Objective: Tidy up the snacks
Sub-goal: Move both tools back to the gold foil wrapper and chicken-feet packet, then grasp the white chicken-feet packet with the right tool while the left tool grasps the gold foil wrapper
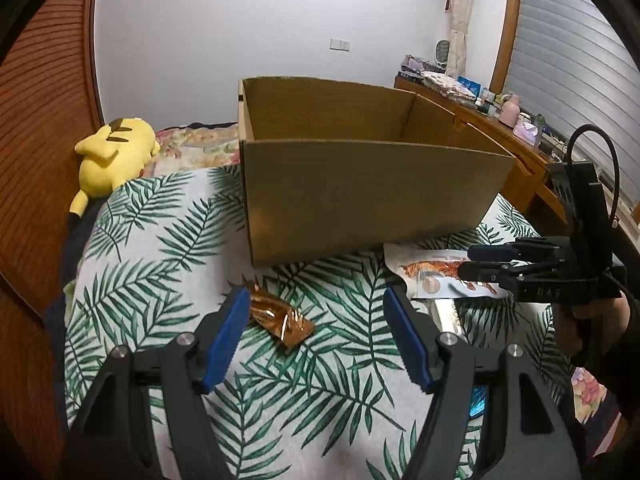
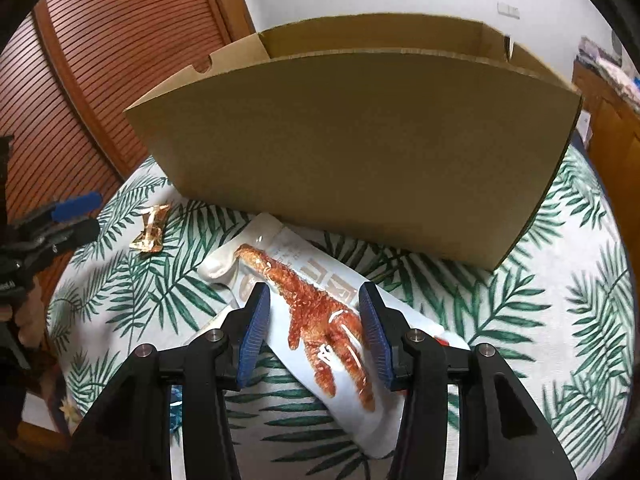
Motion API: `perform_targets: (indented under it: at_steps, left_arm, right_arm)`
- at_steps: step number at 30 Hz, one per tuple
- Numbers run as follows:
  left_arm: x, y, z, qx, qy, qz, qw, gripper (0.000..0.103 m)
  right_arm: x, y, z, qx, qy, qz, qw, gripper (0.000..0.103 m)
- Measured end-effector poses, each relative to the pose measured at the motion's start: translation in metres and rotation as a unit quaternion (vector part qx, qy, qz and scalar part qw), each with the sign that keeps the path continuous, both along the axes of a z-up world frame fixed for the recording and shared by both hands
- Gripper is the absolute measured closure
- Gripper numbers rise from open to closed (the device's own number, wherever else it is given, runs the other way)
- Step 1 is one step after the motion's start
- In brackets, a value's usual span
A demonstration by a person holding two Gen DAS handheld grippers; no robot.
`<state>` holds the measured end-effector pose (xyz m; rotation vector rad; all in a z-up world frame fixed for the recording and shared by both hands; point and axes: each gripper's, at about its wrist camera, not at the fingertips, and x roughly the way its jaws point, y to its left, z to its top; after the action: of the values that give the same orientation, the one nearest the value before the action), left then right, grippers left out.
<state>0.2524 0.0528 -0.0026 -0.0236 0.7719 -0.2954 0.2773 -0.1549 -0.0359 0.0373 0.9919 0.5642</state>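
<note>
An open cardboard box (image 1: pixel 360 184) stands on the leaf-print cloth; it fills the top of the right wrist view (image 2: pixel 360 152). A small shiny orange snack wrapper (image 1: pixel 280 318) lies just ahead of my left gripper (image 1: pixel 314 300), close to its left finger. The left gripper is open and empty. A white pouch printed with a fried chicken foot (image 2: pixel 316 312) lies in front of the box. My right gripper (image 2: pixel 314 298) is open, its jaws on either side of the pouch. The pouch (image 1: pixel 436 274), the right gripper (image 1: pixel 466 260) and the wrapper (image 2: pixel 151 229) each show in the other view.
A yellow Pikachu plush (image 1: pixel 114 156) lies at the far left of the bed. A wooden desk (image 1: pixel 500 128) with clutter runs along the right. A wooden slatted panel (image 2: pixel 100 72) stands on the left. A silvery pouch (image 1: pixel 446 316) lies under the white one.
</note>
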Motion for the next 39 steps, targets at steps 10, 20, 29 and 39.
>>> perform_targets:
  at_steps: [10,20,29,39]
  left_arm:
    - [-0.002,0.005,-0.012,-0.011,0.016,0.005,0.9998,0.034]
    - [-0.004,0.006,-0.02,-0.011,0.027,0.006,0.9996,0.034]
    - [-0.004,0.008,-0.027,-0.013,0.035,0.008,0.9993,0.034]
    - [0.001,0.006,-0.033,-0.014,0.042,0.008,0.999,0.034]
  right_arm:
    - [-0.023,0.01,-0.003,-0.009,0.005,0.027,1.0,0.048]
    - [-0.026,0.031,-0.006,-0.084,-0.031,0.04,0.995,0.042]
    - [-0.029,0.041,-0.014,-0.143,-0.072,0.046,0.986,0.041]
    - [-0.018,0.03,-0.017,-0.105,-0.05,0.031,0.993,0.038]
